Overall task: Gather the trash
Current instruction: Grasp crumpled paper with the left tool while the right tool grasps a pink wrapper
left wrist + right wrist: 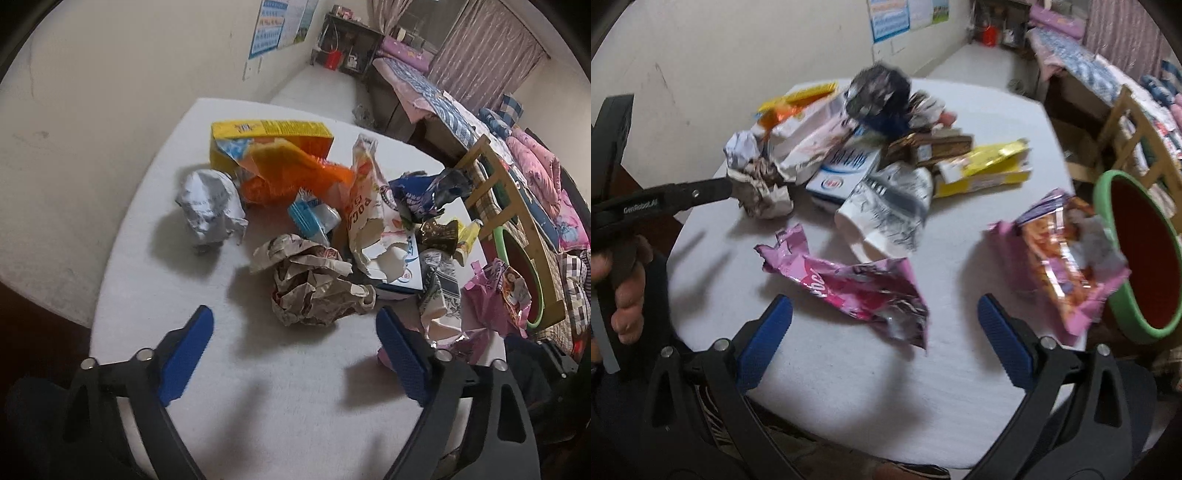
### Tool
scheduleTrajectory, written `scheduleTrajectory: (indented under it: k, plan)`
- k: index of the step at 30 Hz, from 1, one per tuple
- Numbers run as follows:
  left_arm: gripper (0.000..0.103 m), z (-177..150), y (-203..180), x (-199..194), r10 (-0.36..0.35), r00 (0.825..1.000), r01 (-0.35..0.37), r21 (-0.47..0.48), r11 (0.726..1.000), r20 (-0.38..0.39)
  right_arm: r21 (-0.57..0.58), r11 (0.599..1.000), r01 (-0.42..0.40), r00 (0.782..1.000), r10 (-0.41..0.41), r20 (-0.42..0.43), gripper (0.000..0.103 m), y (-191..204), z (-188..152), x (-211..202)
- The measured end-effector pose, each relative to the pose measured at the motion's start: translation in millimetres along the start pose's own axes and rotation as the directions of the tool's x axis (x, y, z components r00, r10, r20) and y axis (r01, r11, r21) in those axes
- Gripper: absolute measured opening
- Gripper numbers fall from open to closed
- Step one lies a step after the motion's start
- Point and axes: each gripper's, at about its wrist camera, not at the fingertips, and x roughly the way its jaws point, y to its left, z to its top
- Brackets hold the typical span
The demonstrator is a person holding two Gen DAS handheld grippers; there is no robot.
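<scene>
Left claw: the left claw (293, 330) stood spread wide over the table (147, 280) at the lower middle of its own view, nothing between its blue pads (186, 358); it also showed as a black arm at the left edge of the right wrist view, gripped by a hand (624, 291).
Right claw: the right claw (884, 317) was likewise released, pads apart at the bottom of its view, grasping nothing.
Brown paper: a crumpled brown wad (314, 284) lay just above the gap of the left claw, not touched by either pad.
White paper: a crumpled white ball (208, 206) sat apart at the left of the pile.
Yellow box: a yellow box (269, 138) lay at the far side, upper middle, with an orange wrapper (291, 173) crumpled against it.
Pile: a torn white bag (369, 218), a blue wrapper (424, 192) and a white-and-blue carton (846, 170) were heaped together at the centre.
Pink wrapper: a pink wrapper (857, 288) lay flat just above the right claw's gap, near its left pad.
Second wrapper: a pink-and-orange packet (1063, 258) lay at the table's right edge, beside the bin.
Bin: a green-rimmed bin (1119, 306) with a red inside stood off the table at the right edge of the right wrist view.
Background: a bed (461, 118) with patterned covers ran along the upper right.
</scene>
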Motion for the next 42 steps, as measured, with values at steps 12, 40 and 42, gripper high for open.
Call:
scheduleTrajectory:
  k: [12,40,42]
  plan:
    - [0.042,11.2,-9.1,38.6,-0.034,0.997,0.034,-0.011,0.999,-0.062,0.002,0.998,-0.064,0.994,0.063,-0.084,0.041,-3.7,5.7,32.3]
    - [0.025,-13.3,-29.3,-53.6,-0.022,0.997,0.017,0.066,0.998,0.072,0.058,0.988,-0.143,0.987,0.139,0.077,0.009,0.1,3.4,-41.7]
    - [0.025,-11.3,-35.2,-61.6,-0.021,0.996,0.014,0.084,0.996,0.086,0.070,0.987,-0.145,0.986,0.138,0.096,0.009,-3.3,4.4,-45.8]
